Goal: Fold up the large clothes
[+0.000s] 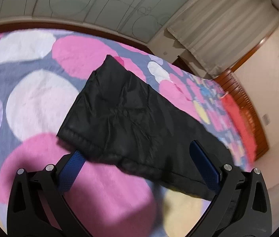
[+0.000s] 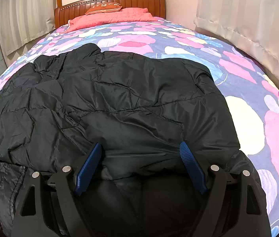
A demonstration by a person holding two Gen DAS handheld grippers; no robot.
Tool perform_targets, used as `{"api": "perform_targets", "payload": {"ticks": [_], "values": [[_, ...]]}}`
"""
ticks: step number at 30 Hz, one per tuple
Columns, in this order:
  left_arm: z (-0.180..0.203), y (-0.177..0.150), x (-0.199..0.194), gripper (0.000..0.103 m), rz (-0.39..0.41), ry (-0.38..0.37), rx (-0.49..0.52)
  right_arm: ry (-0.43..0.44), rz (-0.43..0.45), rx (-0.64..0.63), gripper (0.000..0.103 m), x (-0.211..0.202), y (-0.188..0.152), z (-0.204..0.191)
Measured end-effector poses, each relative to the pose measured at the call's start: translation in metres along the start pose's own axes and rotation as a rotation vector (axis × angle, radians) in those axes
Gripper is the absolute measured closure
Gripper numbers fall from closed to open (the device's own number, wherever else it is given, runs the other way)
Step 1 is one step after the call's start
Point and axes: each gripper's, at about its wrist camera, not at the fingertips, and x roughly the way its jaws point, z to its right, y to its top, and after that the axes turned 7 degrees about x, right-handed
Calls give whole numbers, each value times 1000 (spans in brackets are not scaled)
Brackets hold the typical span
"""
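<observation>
**Ana:** Jacket (image 2: 119,90) first, then. Where does it lie from the right gripper (image 2: 141,154)?

**Ben:** Right under it. The jaws stand wide, with the blue pads (image 2: 89,164) pushed down into the black fabric, and a puffed fold bulges up between them. The pads sit on either side of that fold, not pinched together, so I would call the gripper spread apart with nothing clamped.

**Ana:** And further out from those fingers?

**Ben:** Ahead and to the left the quilted cloth spreads, creased, over the bedspread (image 2: 244,102) (navy, with pink, white and yellow blobs). Well beyond it lies a pink pillow (image 2: 111,17) against the wooden headboard (image 2: 109,2). Pale curtains (image 2: 238,15) hang on both sides.

**Ana:** Now the left gripper (image 1: 137,154).

**Ben:** Its jaws are wide as well. A black sleeve (image 1: 123,110), or some narrow part of the garment, lies across the gap. It covers the tip of the pad on the left and passes behind the pad (image 1: 204,164) on the right. The picture is blurred, and I cannot tell whether the cloth touches either pad; neither one presses on it.

**Ana:** Beyond that?

**Ben:** The sleeve stretches away from the fingers over the spotted cover, its far end near the bed's far edge. Past that stands a pale wardrobe door (image 1: 80,2) with circle outlines.
</observation>
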Motion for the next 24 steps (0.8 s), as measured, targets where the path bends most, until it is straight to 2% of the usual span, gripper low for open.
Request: {"api": "perform_targets", "payload": {"ticks": [3,5,7,8,10,12,15,19,21,24], "values": [[3,12,12,2,19,30,14,0,0,0,23,0,0,0],[3,16,13,10,19,51,14,0,2,0,23,0,0,0],[5,19,14,49,21,86,32,-1,3,-1,23,0,0,0],[5,18,15,54,6,97,35,0,2,-1,23,0,0,0],[1,18,15,72,5,137,42,1,2,-1,23,0,0,0],[4,20,10,82,10,167,68,2,2,0,23,0,0,0],[21,24,0,90,45,197,131,1,4,0,23,0,0,0],[67,19,-28,91,132,176,267,1,4,0,23,0,-1,0],[103,8,-45,91,175,128,370,3,4,1,23,0,-1,0],[153,-16,-61,91,188,30,493,5,5,4,23,0,-1,0]]}}
